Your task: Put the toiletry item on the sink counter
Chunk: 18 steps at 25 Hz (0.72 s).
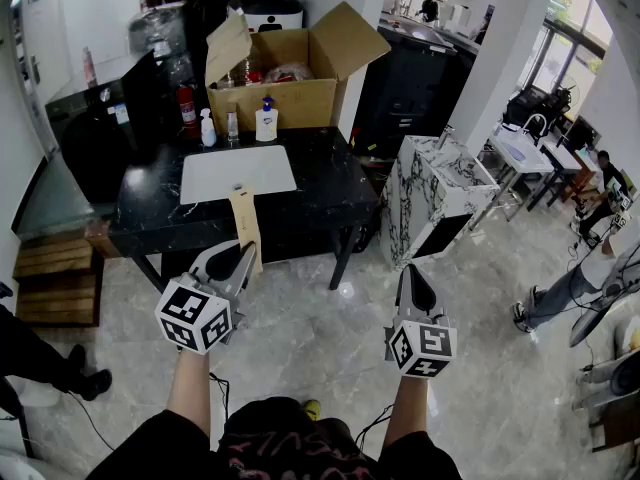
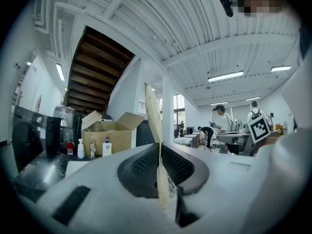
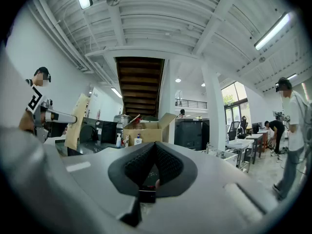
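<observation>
One loaded, one idle: left claw [image 2: 159,167] is clamping a flat tan packet [image 2: 152,116] by its lower end, long axis sticking forward-up out of the jaws. Right claw [image 3: 152,167] is sitting closed on nothing. Counter [image 1: 325,183] with white sink [image 1: 238,172] is lying straight ahead of the packet, left side nearer.

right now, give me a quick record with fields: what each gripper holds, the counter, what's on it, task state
left gripper: shut on a thin tan packet, held edge-on
right gripper: jaws together, nothing between them
counter: black, ahead of the person, white rectangular inset in its top
back of counter: open cardboard box, pump bottle, spray bottle
task state: packet in the gripper, not yet on the counter
</observation>
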Each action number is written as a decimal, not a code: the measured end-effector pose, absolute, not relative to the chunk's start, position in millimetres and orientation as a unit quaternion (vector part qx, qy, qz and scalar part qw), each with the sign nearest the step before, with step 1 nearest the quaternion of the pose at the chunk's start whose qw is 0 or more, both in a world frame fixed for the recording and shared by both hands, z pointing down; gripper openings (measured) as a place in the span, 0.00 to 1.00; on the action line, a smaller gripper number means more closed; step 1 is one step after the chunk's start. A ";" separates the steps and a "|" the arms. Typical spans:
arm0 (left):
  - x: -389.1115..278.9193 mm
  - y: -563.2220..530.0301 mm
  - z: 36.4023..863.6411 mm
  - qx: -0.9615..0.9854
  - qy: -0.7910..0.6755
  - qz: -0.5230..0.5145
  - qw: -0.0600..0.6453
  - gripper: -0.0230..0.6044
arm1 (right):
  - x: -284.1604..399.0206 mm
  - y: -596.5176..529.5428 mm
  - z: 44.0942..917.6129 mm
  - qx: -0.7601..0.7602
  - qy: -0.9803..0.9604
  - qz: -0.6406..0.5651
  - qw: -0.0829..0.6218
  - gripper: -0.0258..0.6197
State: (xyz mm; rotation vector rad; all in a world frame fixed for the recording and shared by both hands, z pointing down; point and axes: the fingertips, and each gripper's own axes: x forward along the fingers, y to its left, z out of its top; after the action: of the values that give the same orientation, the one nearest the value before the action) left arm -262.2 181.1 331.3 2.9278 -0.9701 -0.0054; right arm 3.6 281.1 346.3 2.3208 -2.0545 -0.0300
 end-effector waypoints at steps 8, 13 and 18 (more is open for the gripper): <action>-255.5 185.7 329.1 0.949 -0.314 0.002 0.028 0.07 | 11.4 284.3 346.1 0.749 -0.662 -0.006 0.019 0.06; -250.9 191.1 329.3 0.950 -0.312 0.001 0.030 0.07 | 15.0 287.7 353.5 0.749 -0.662 -0.002 0.029 0.06; -242.6 195.4 331.9 0.950 -0.312 0.009 0.029 0.07 | 20.9 289.6 357.3 0.741 -0.671 0.003 0.023 0.06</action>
State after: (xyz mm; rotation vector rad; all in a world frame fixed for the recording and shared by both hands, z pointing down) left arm -242.6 195.4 331.9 2.9287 -0.9619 0.0269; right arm 20.9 289.6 357.3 2.2935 -2.0794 0.0082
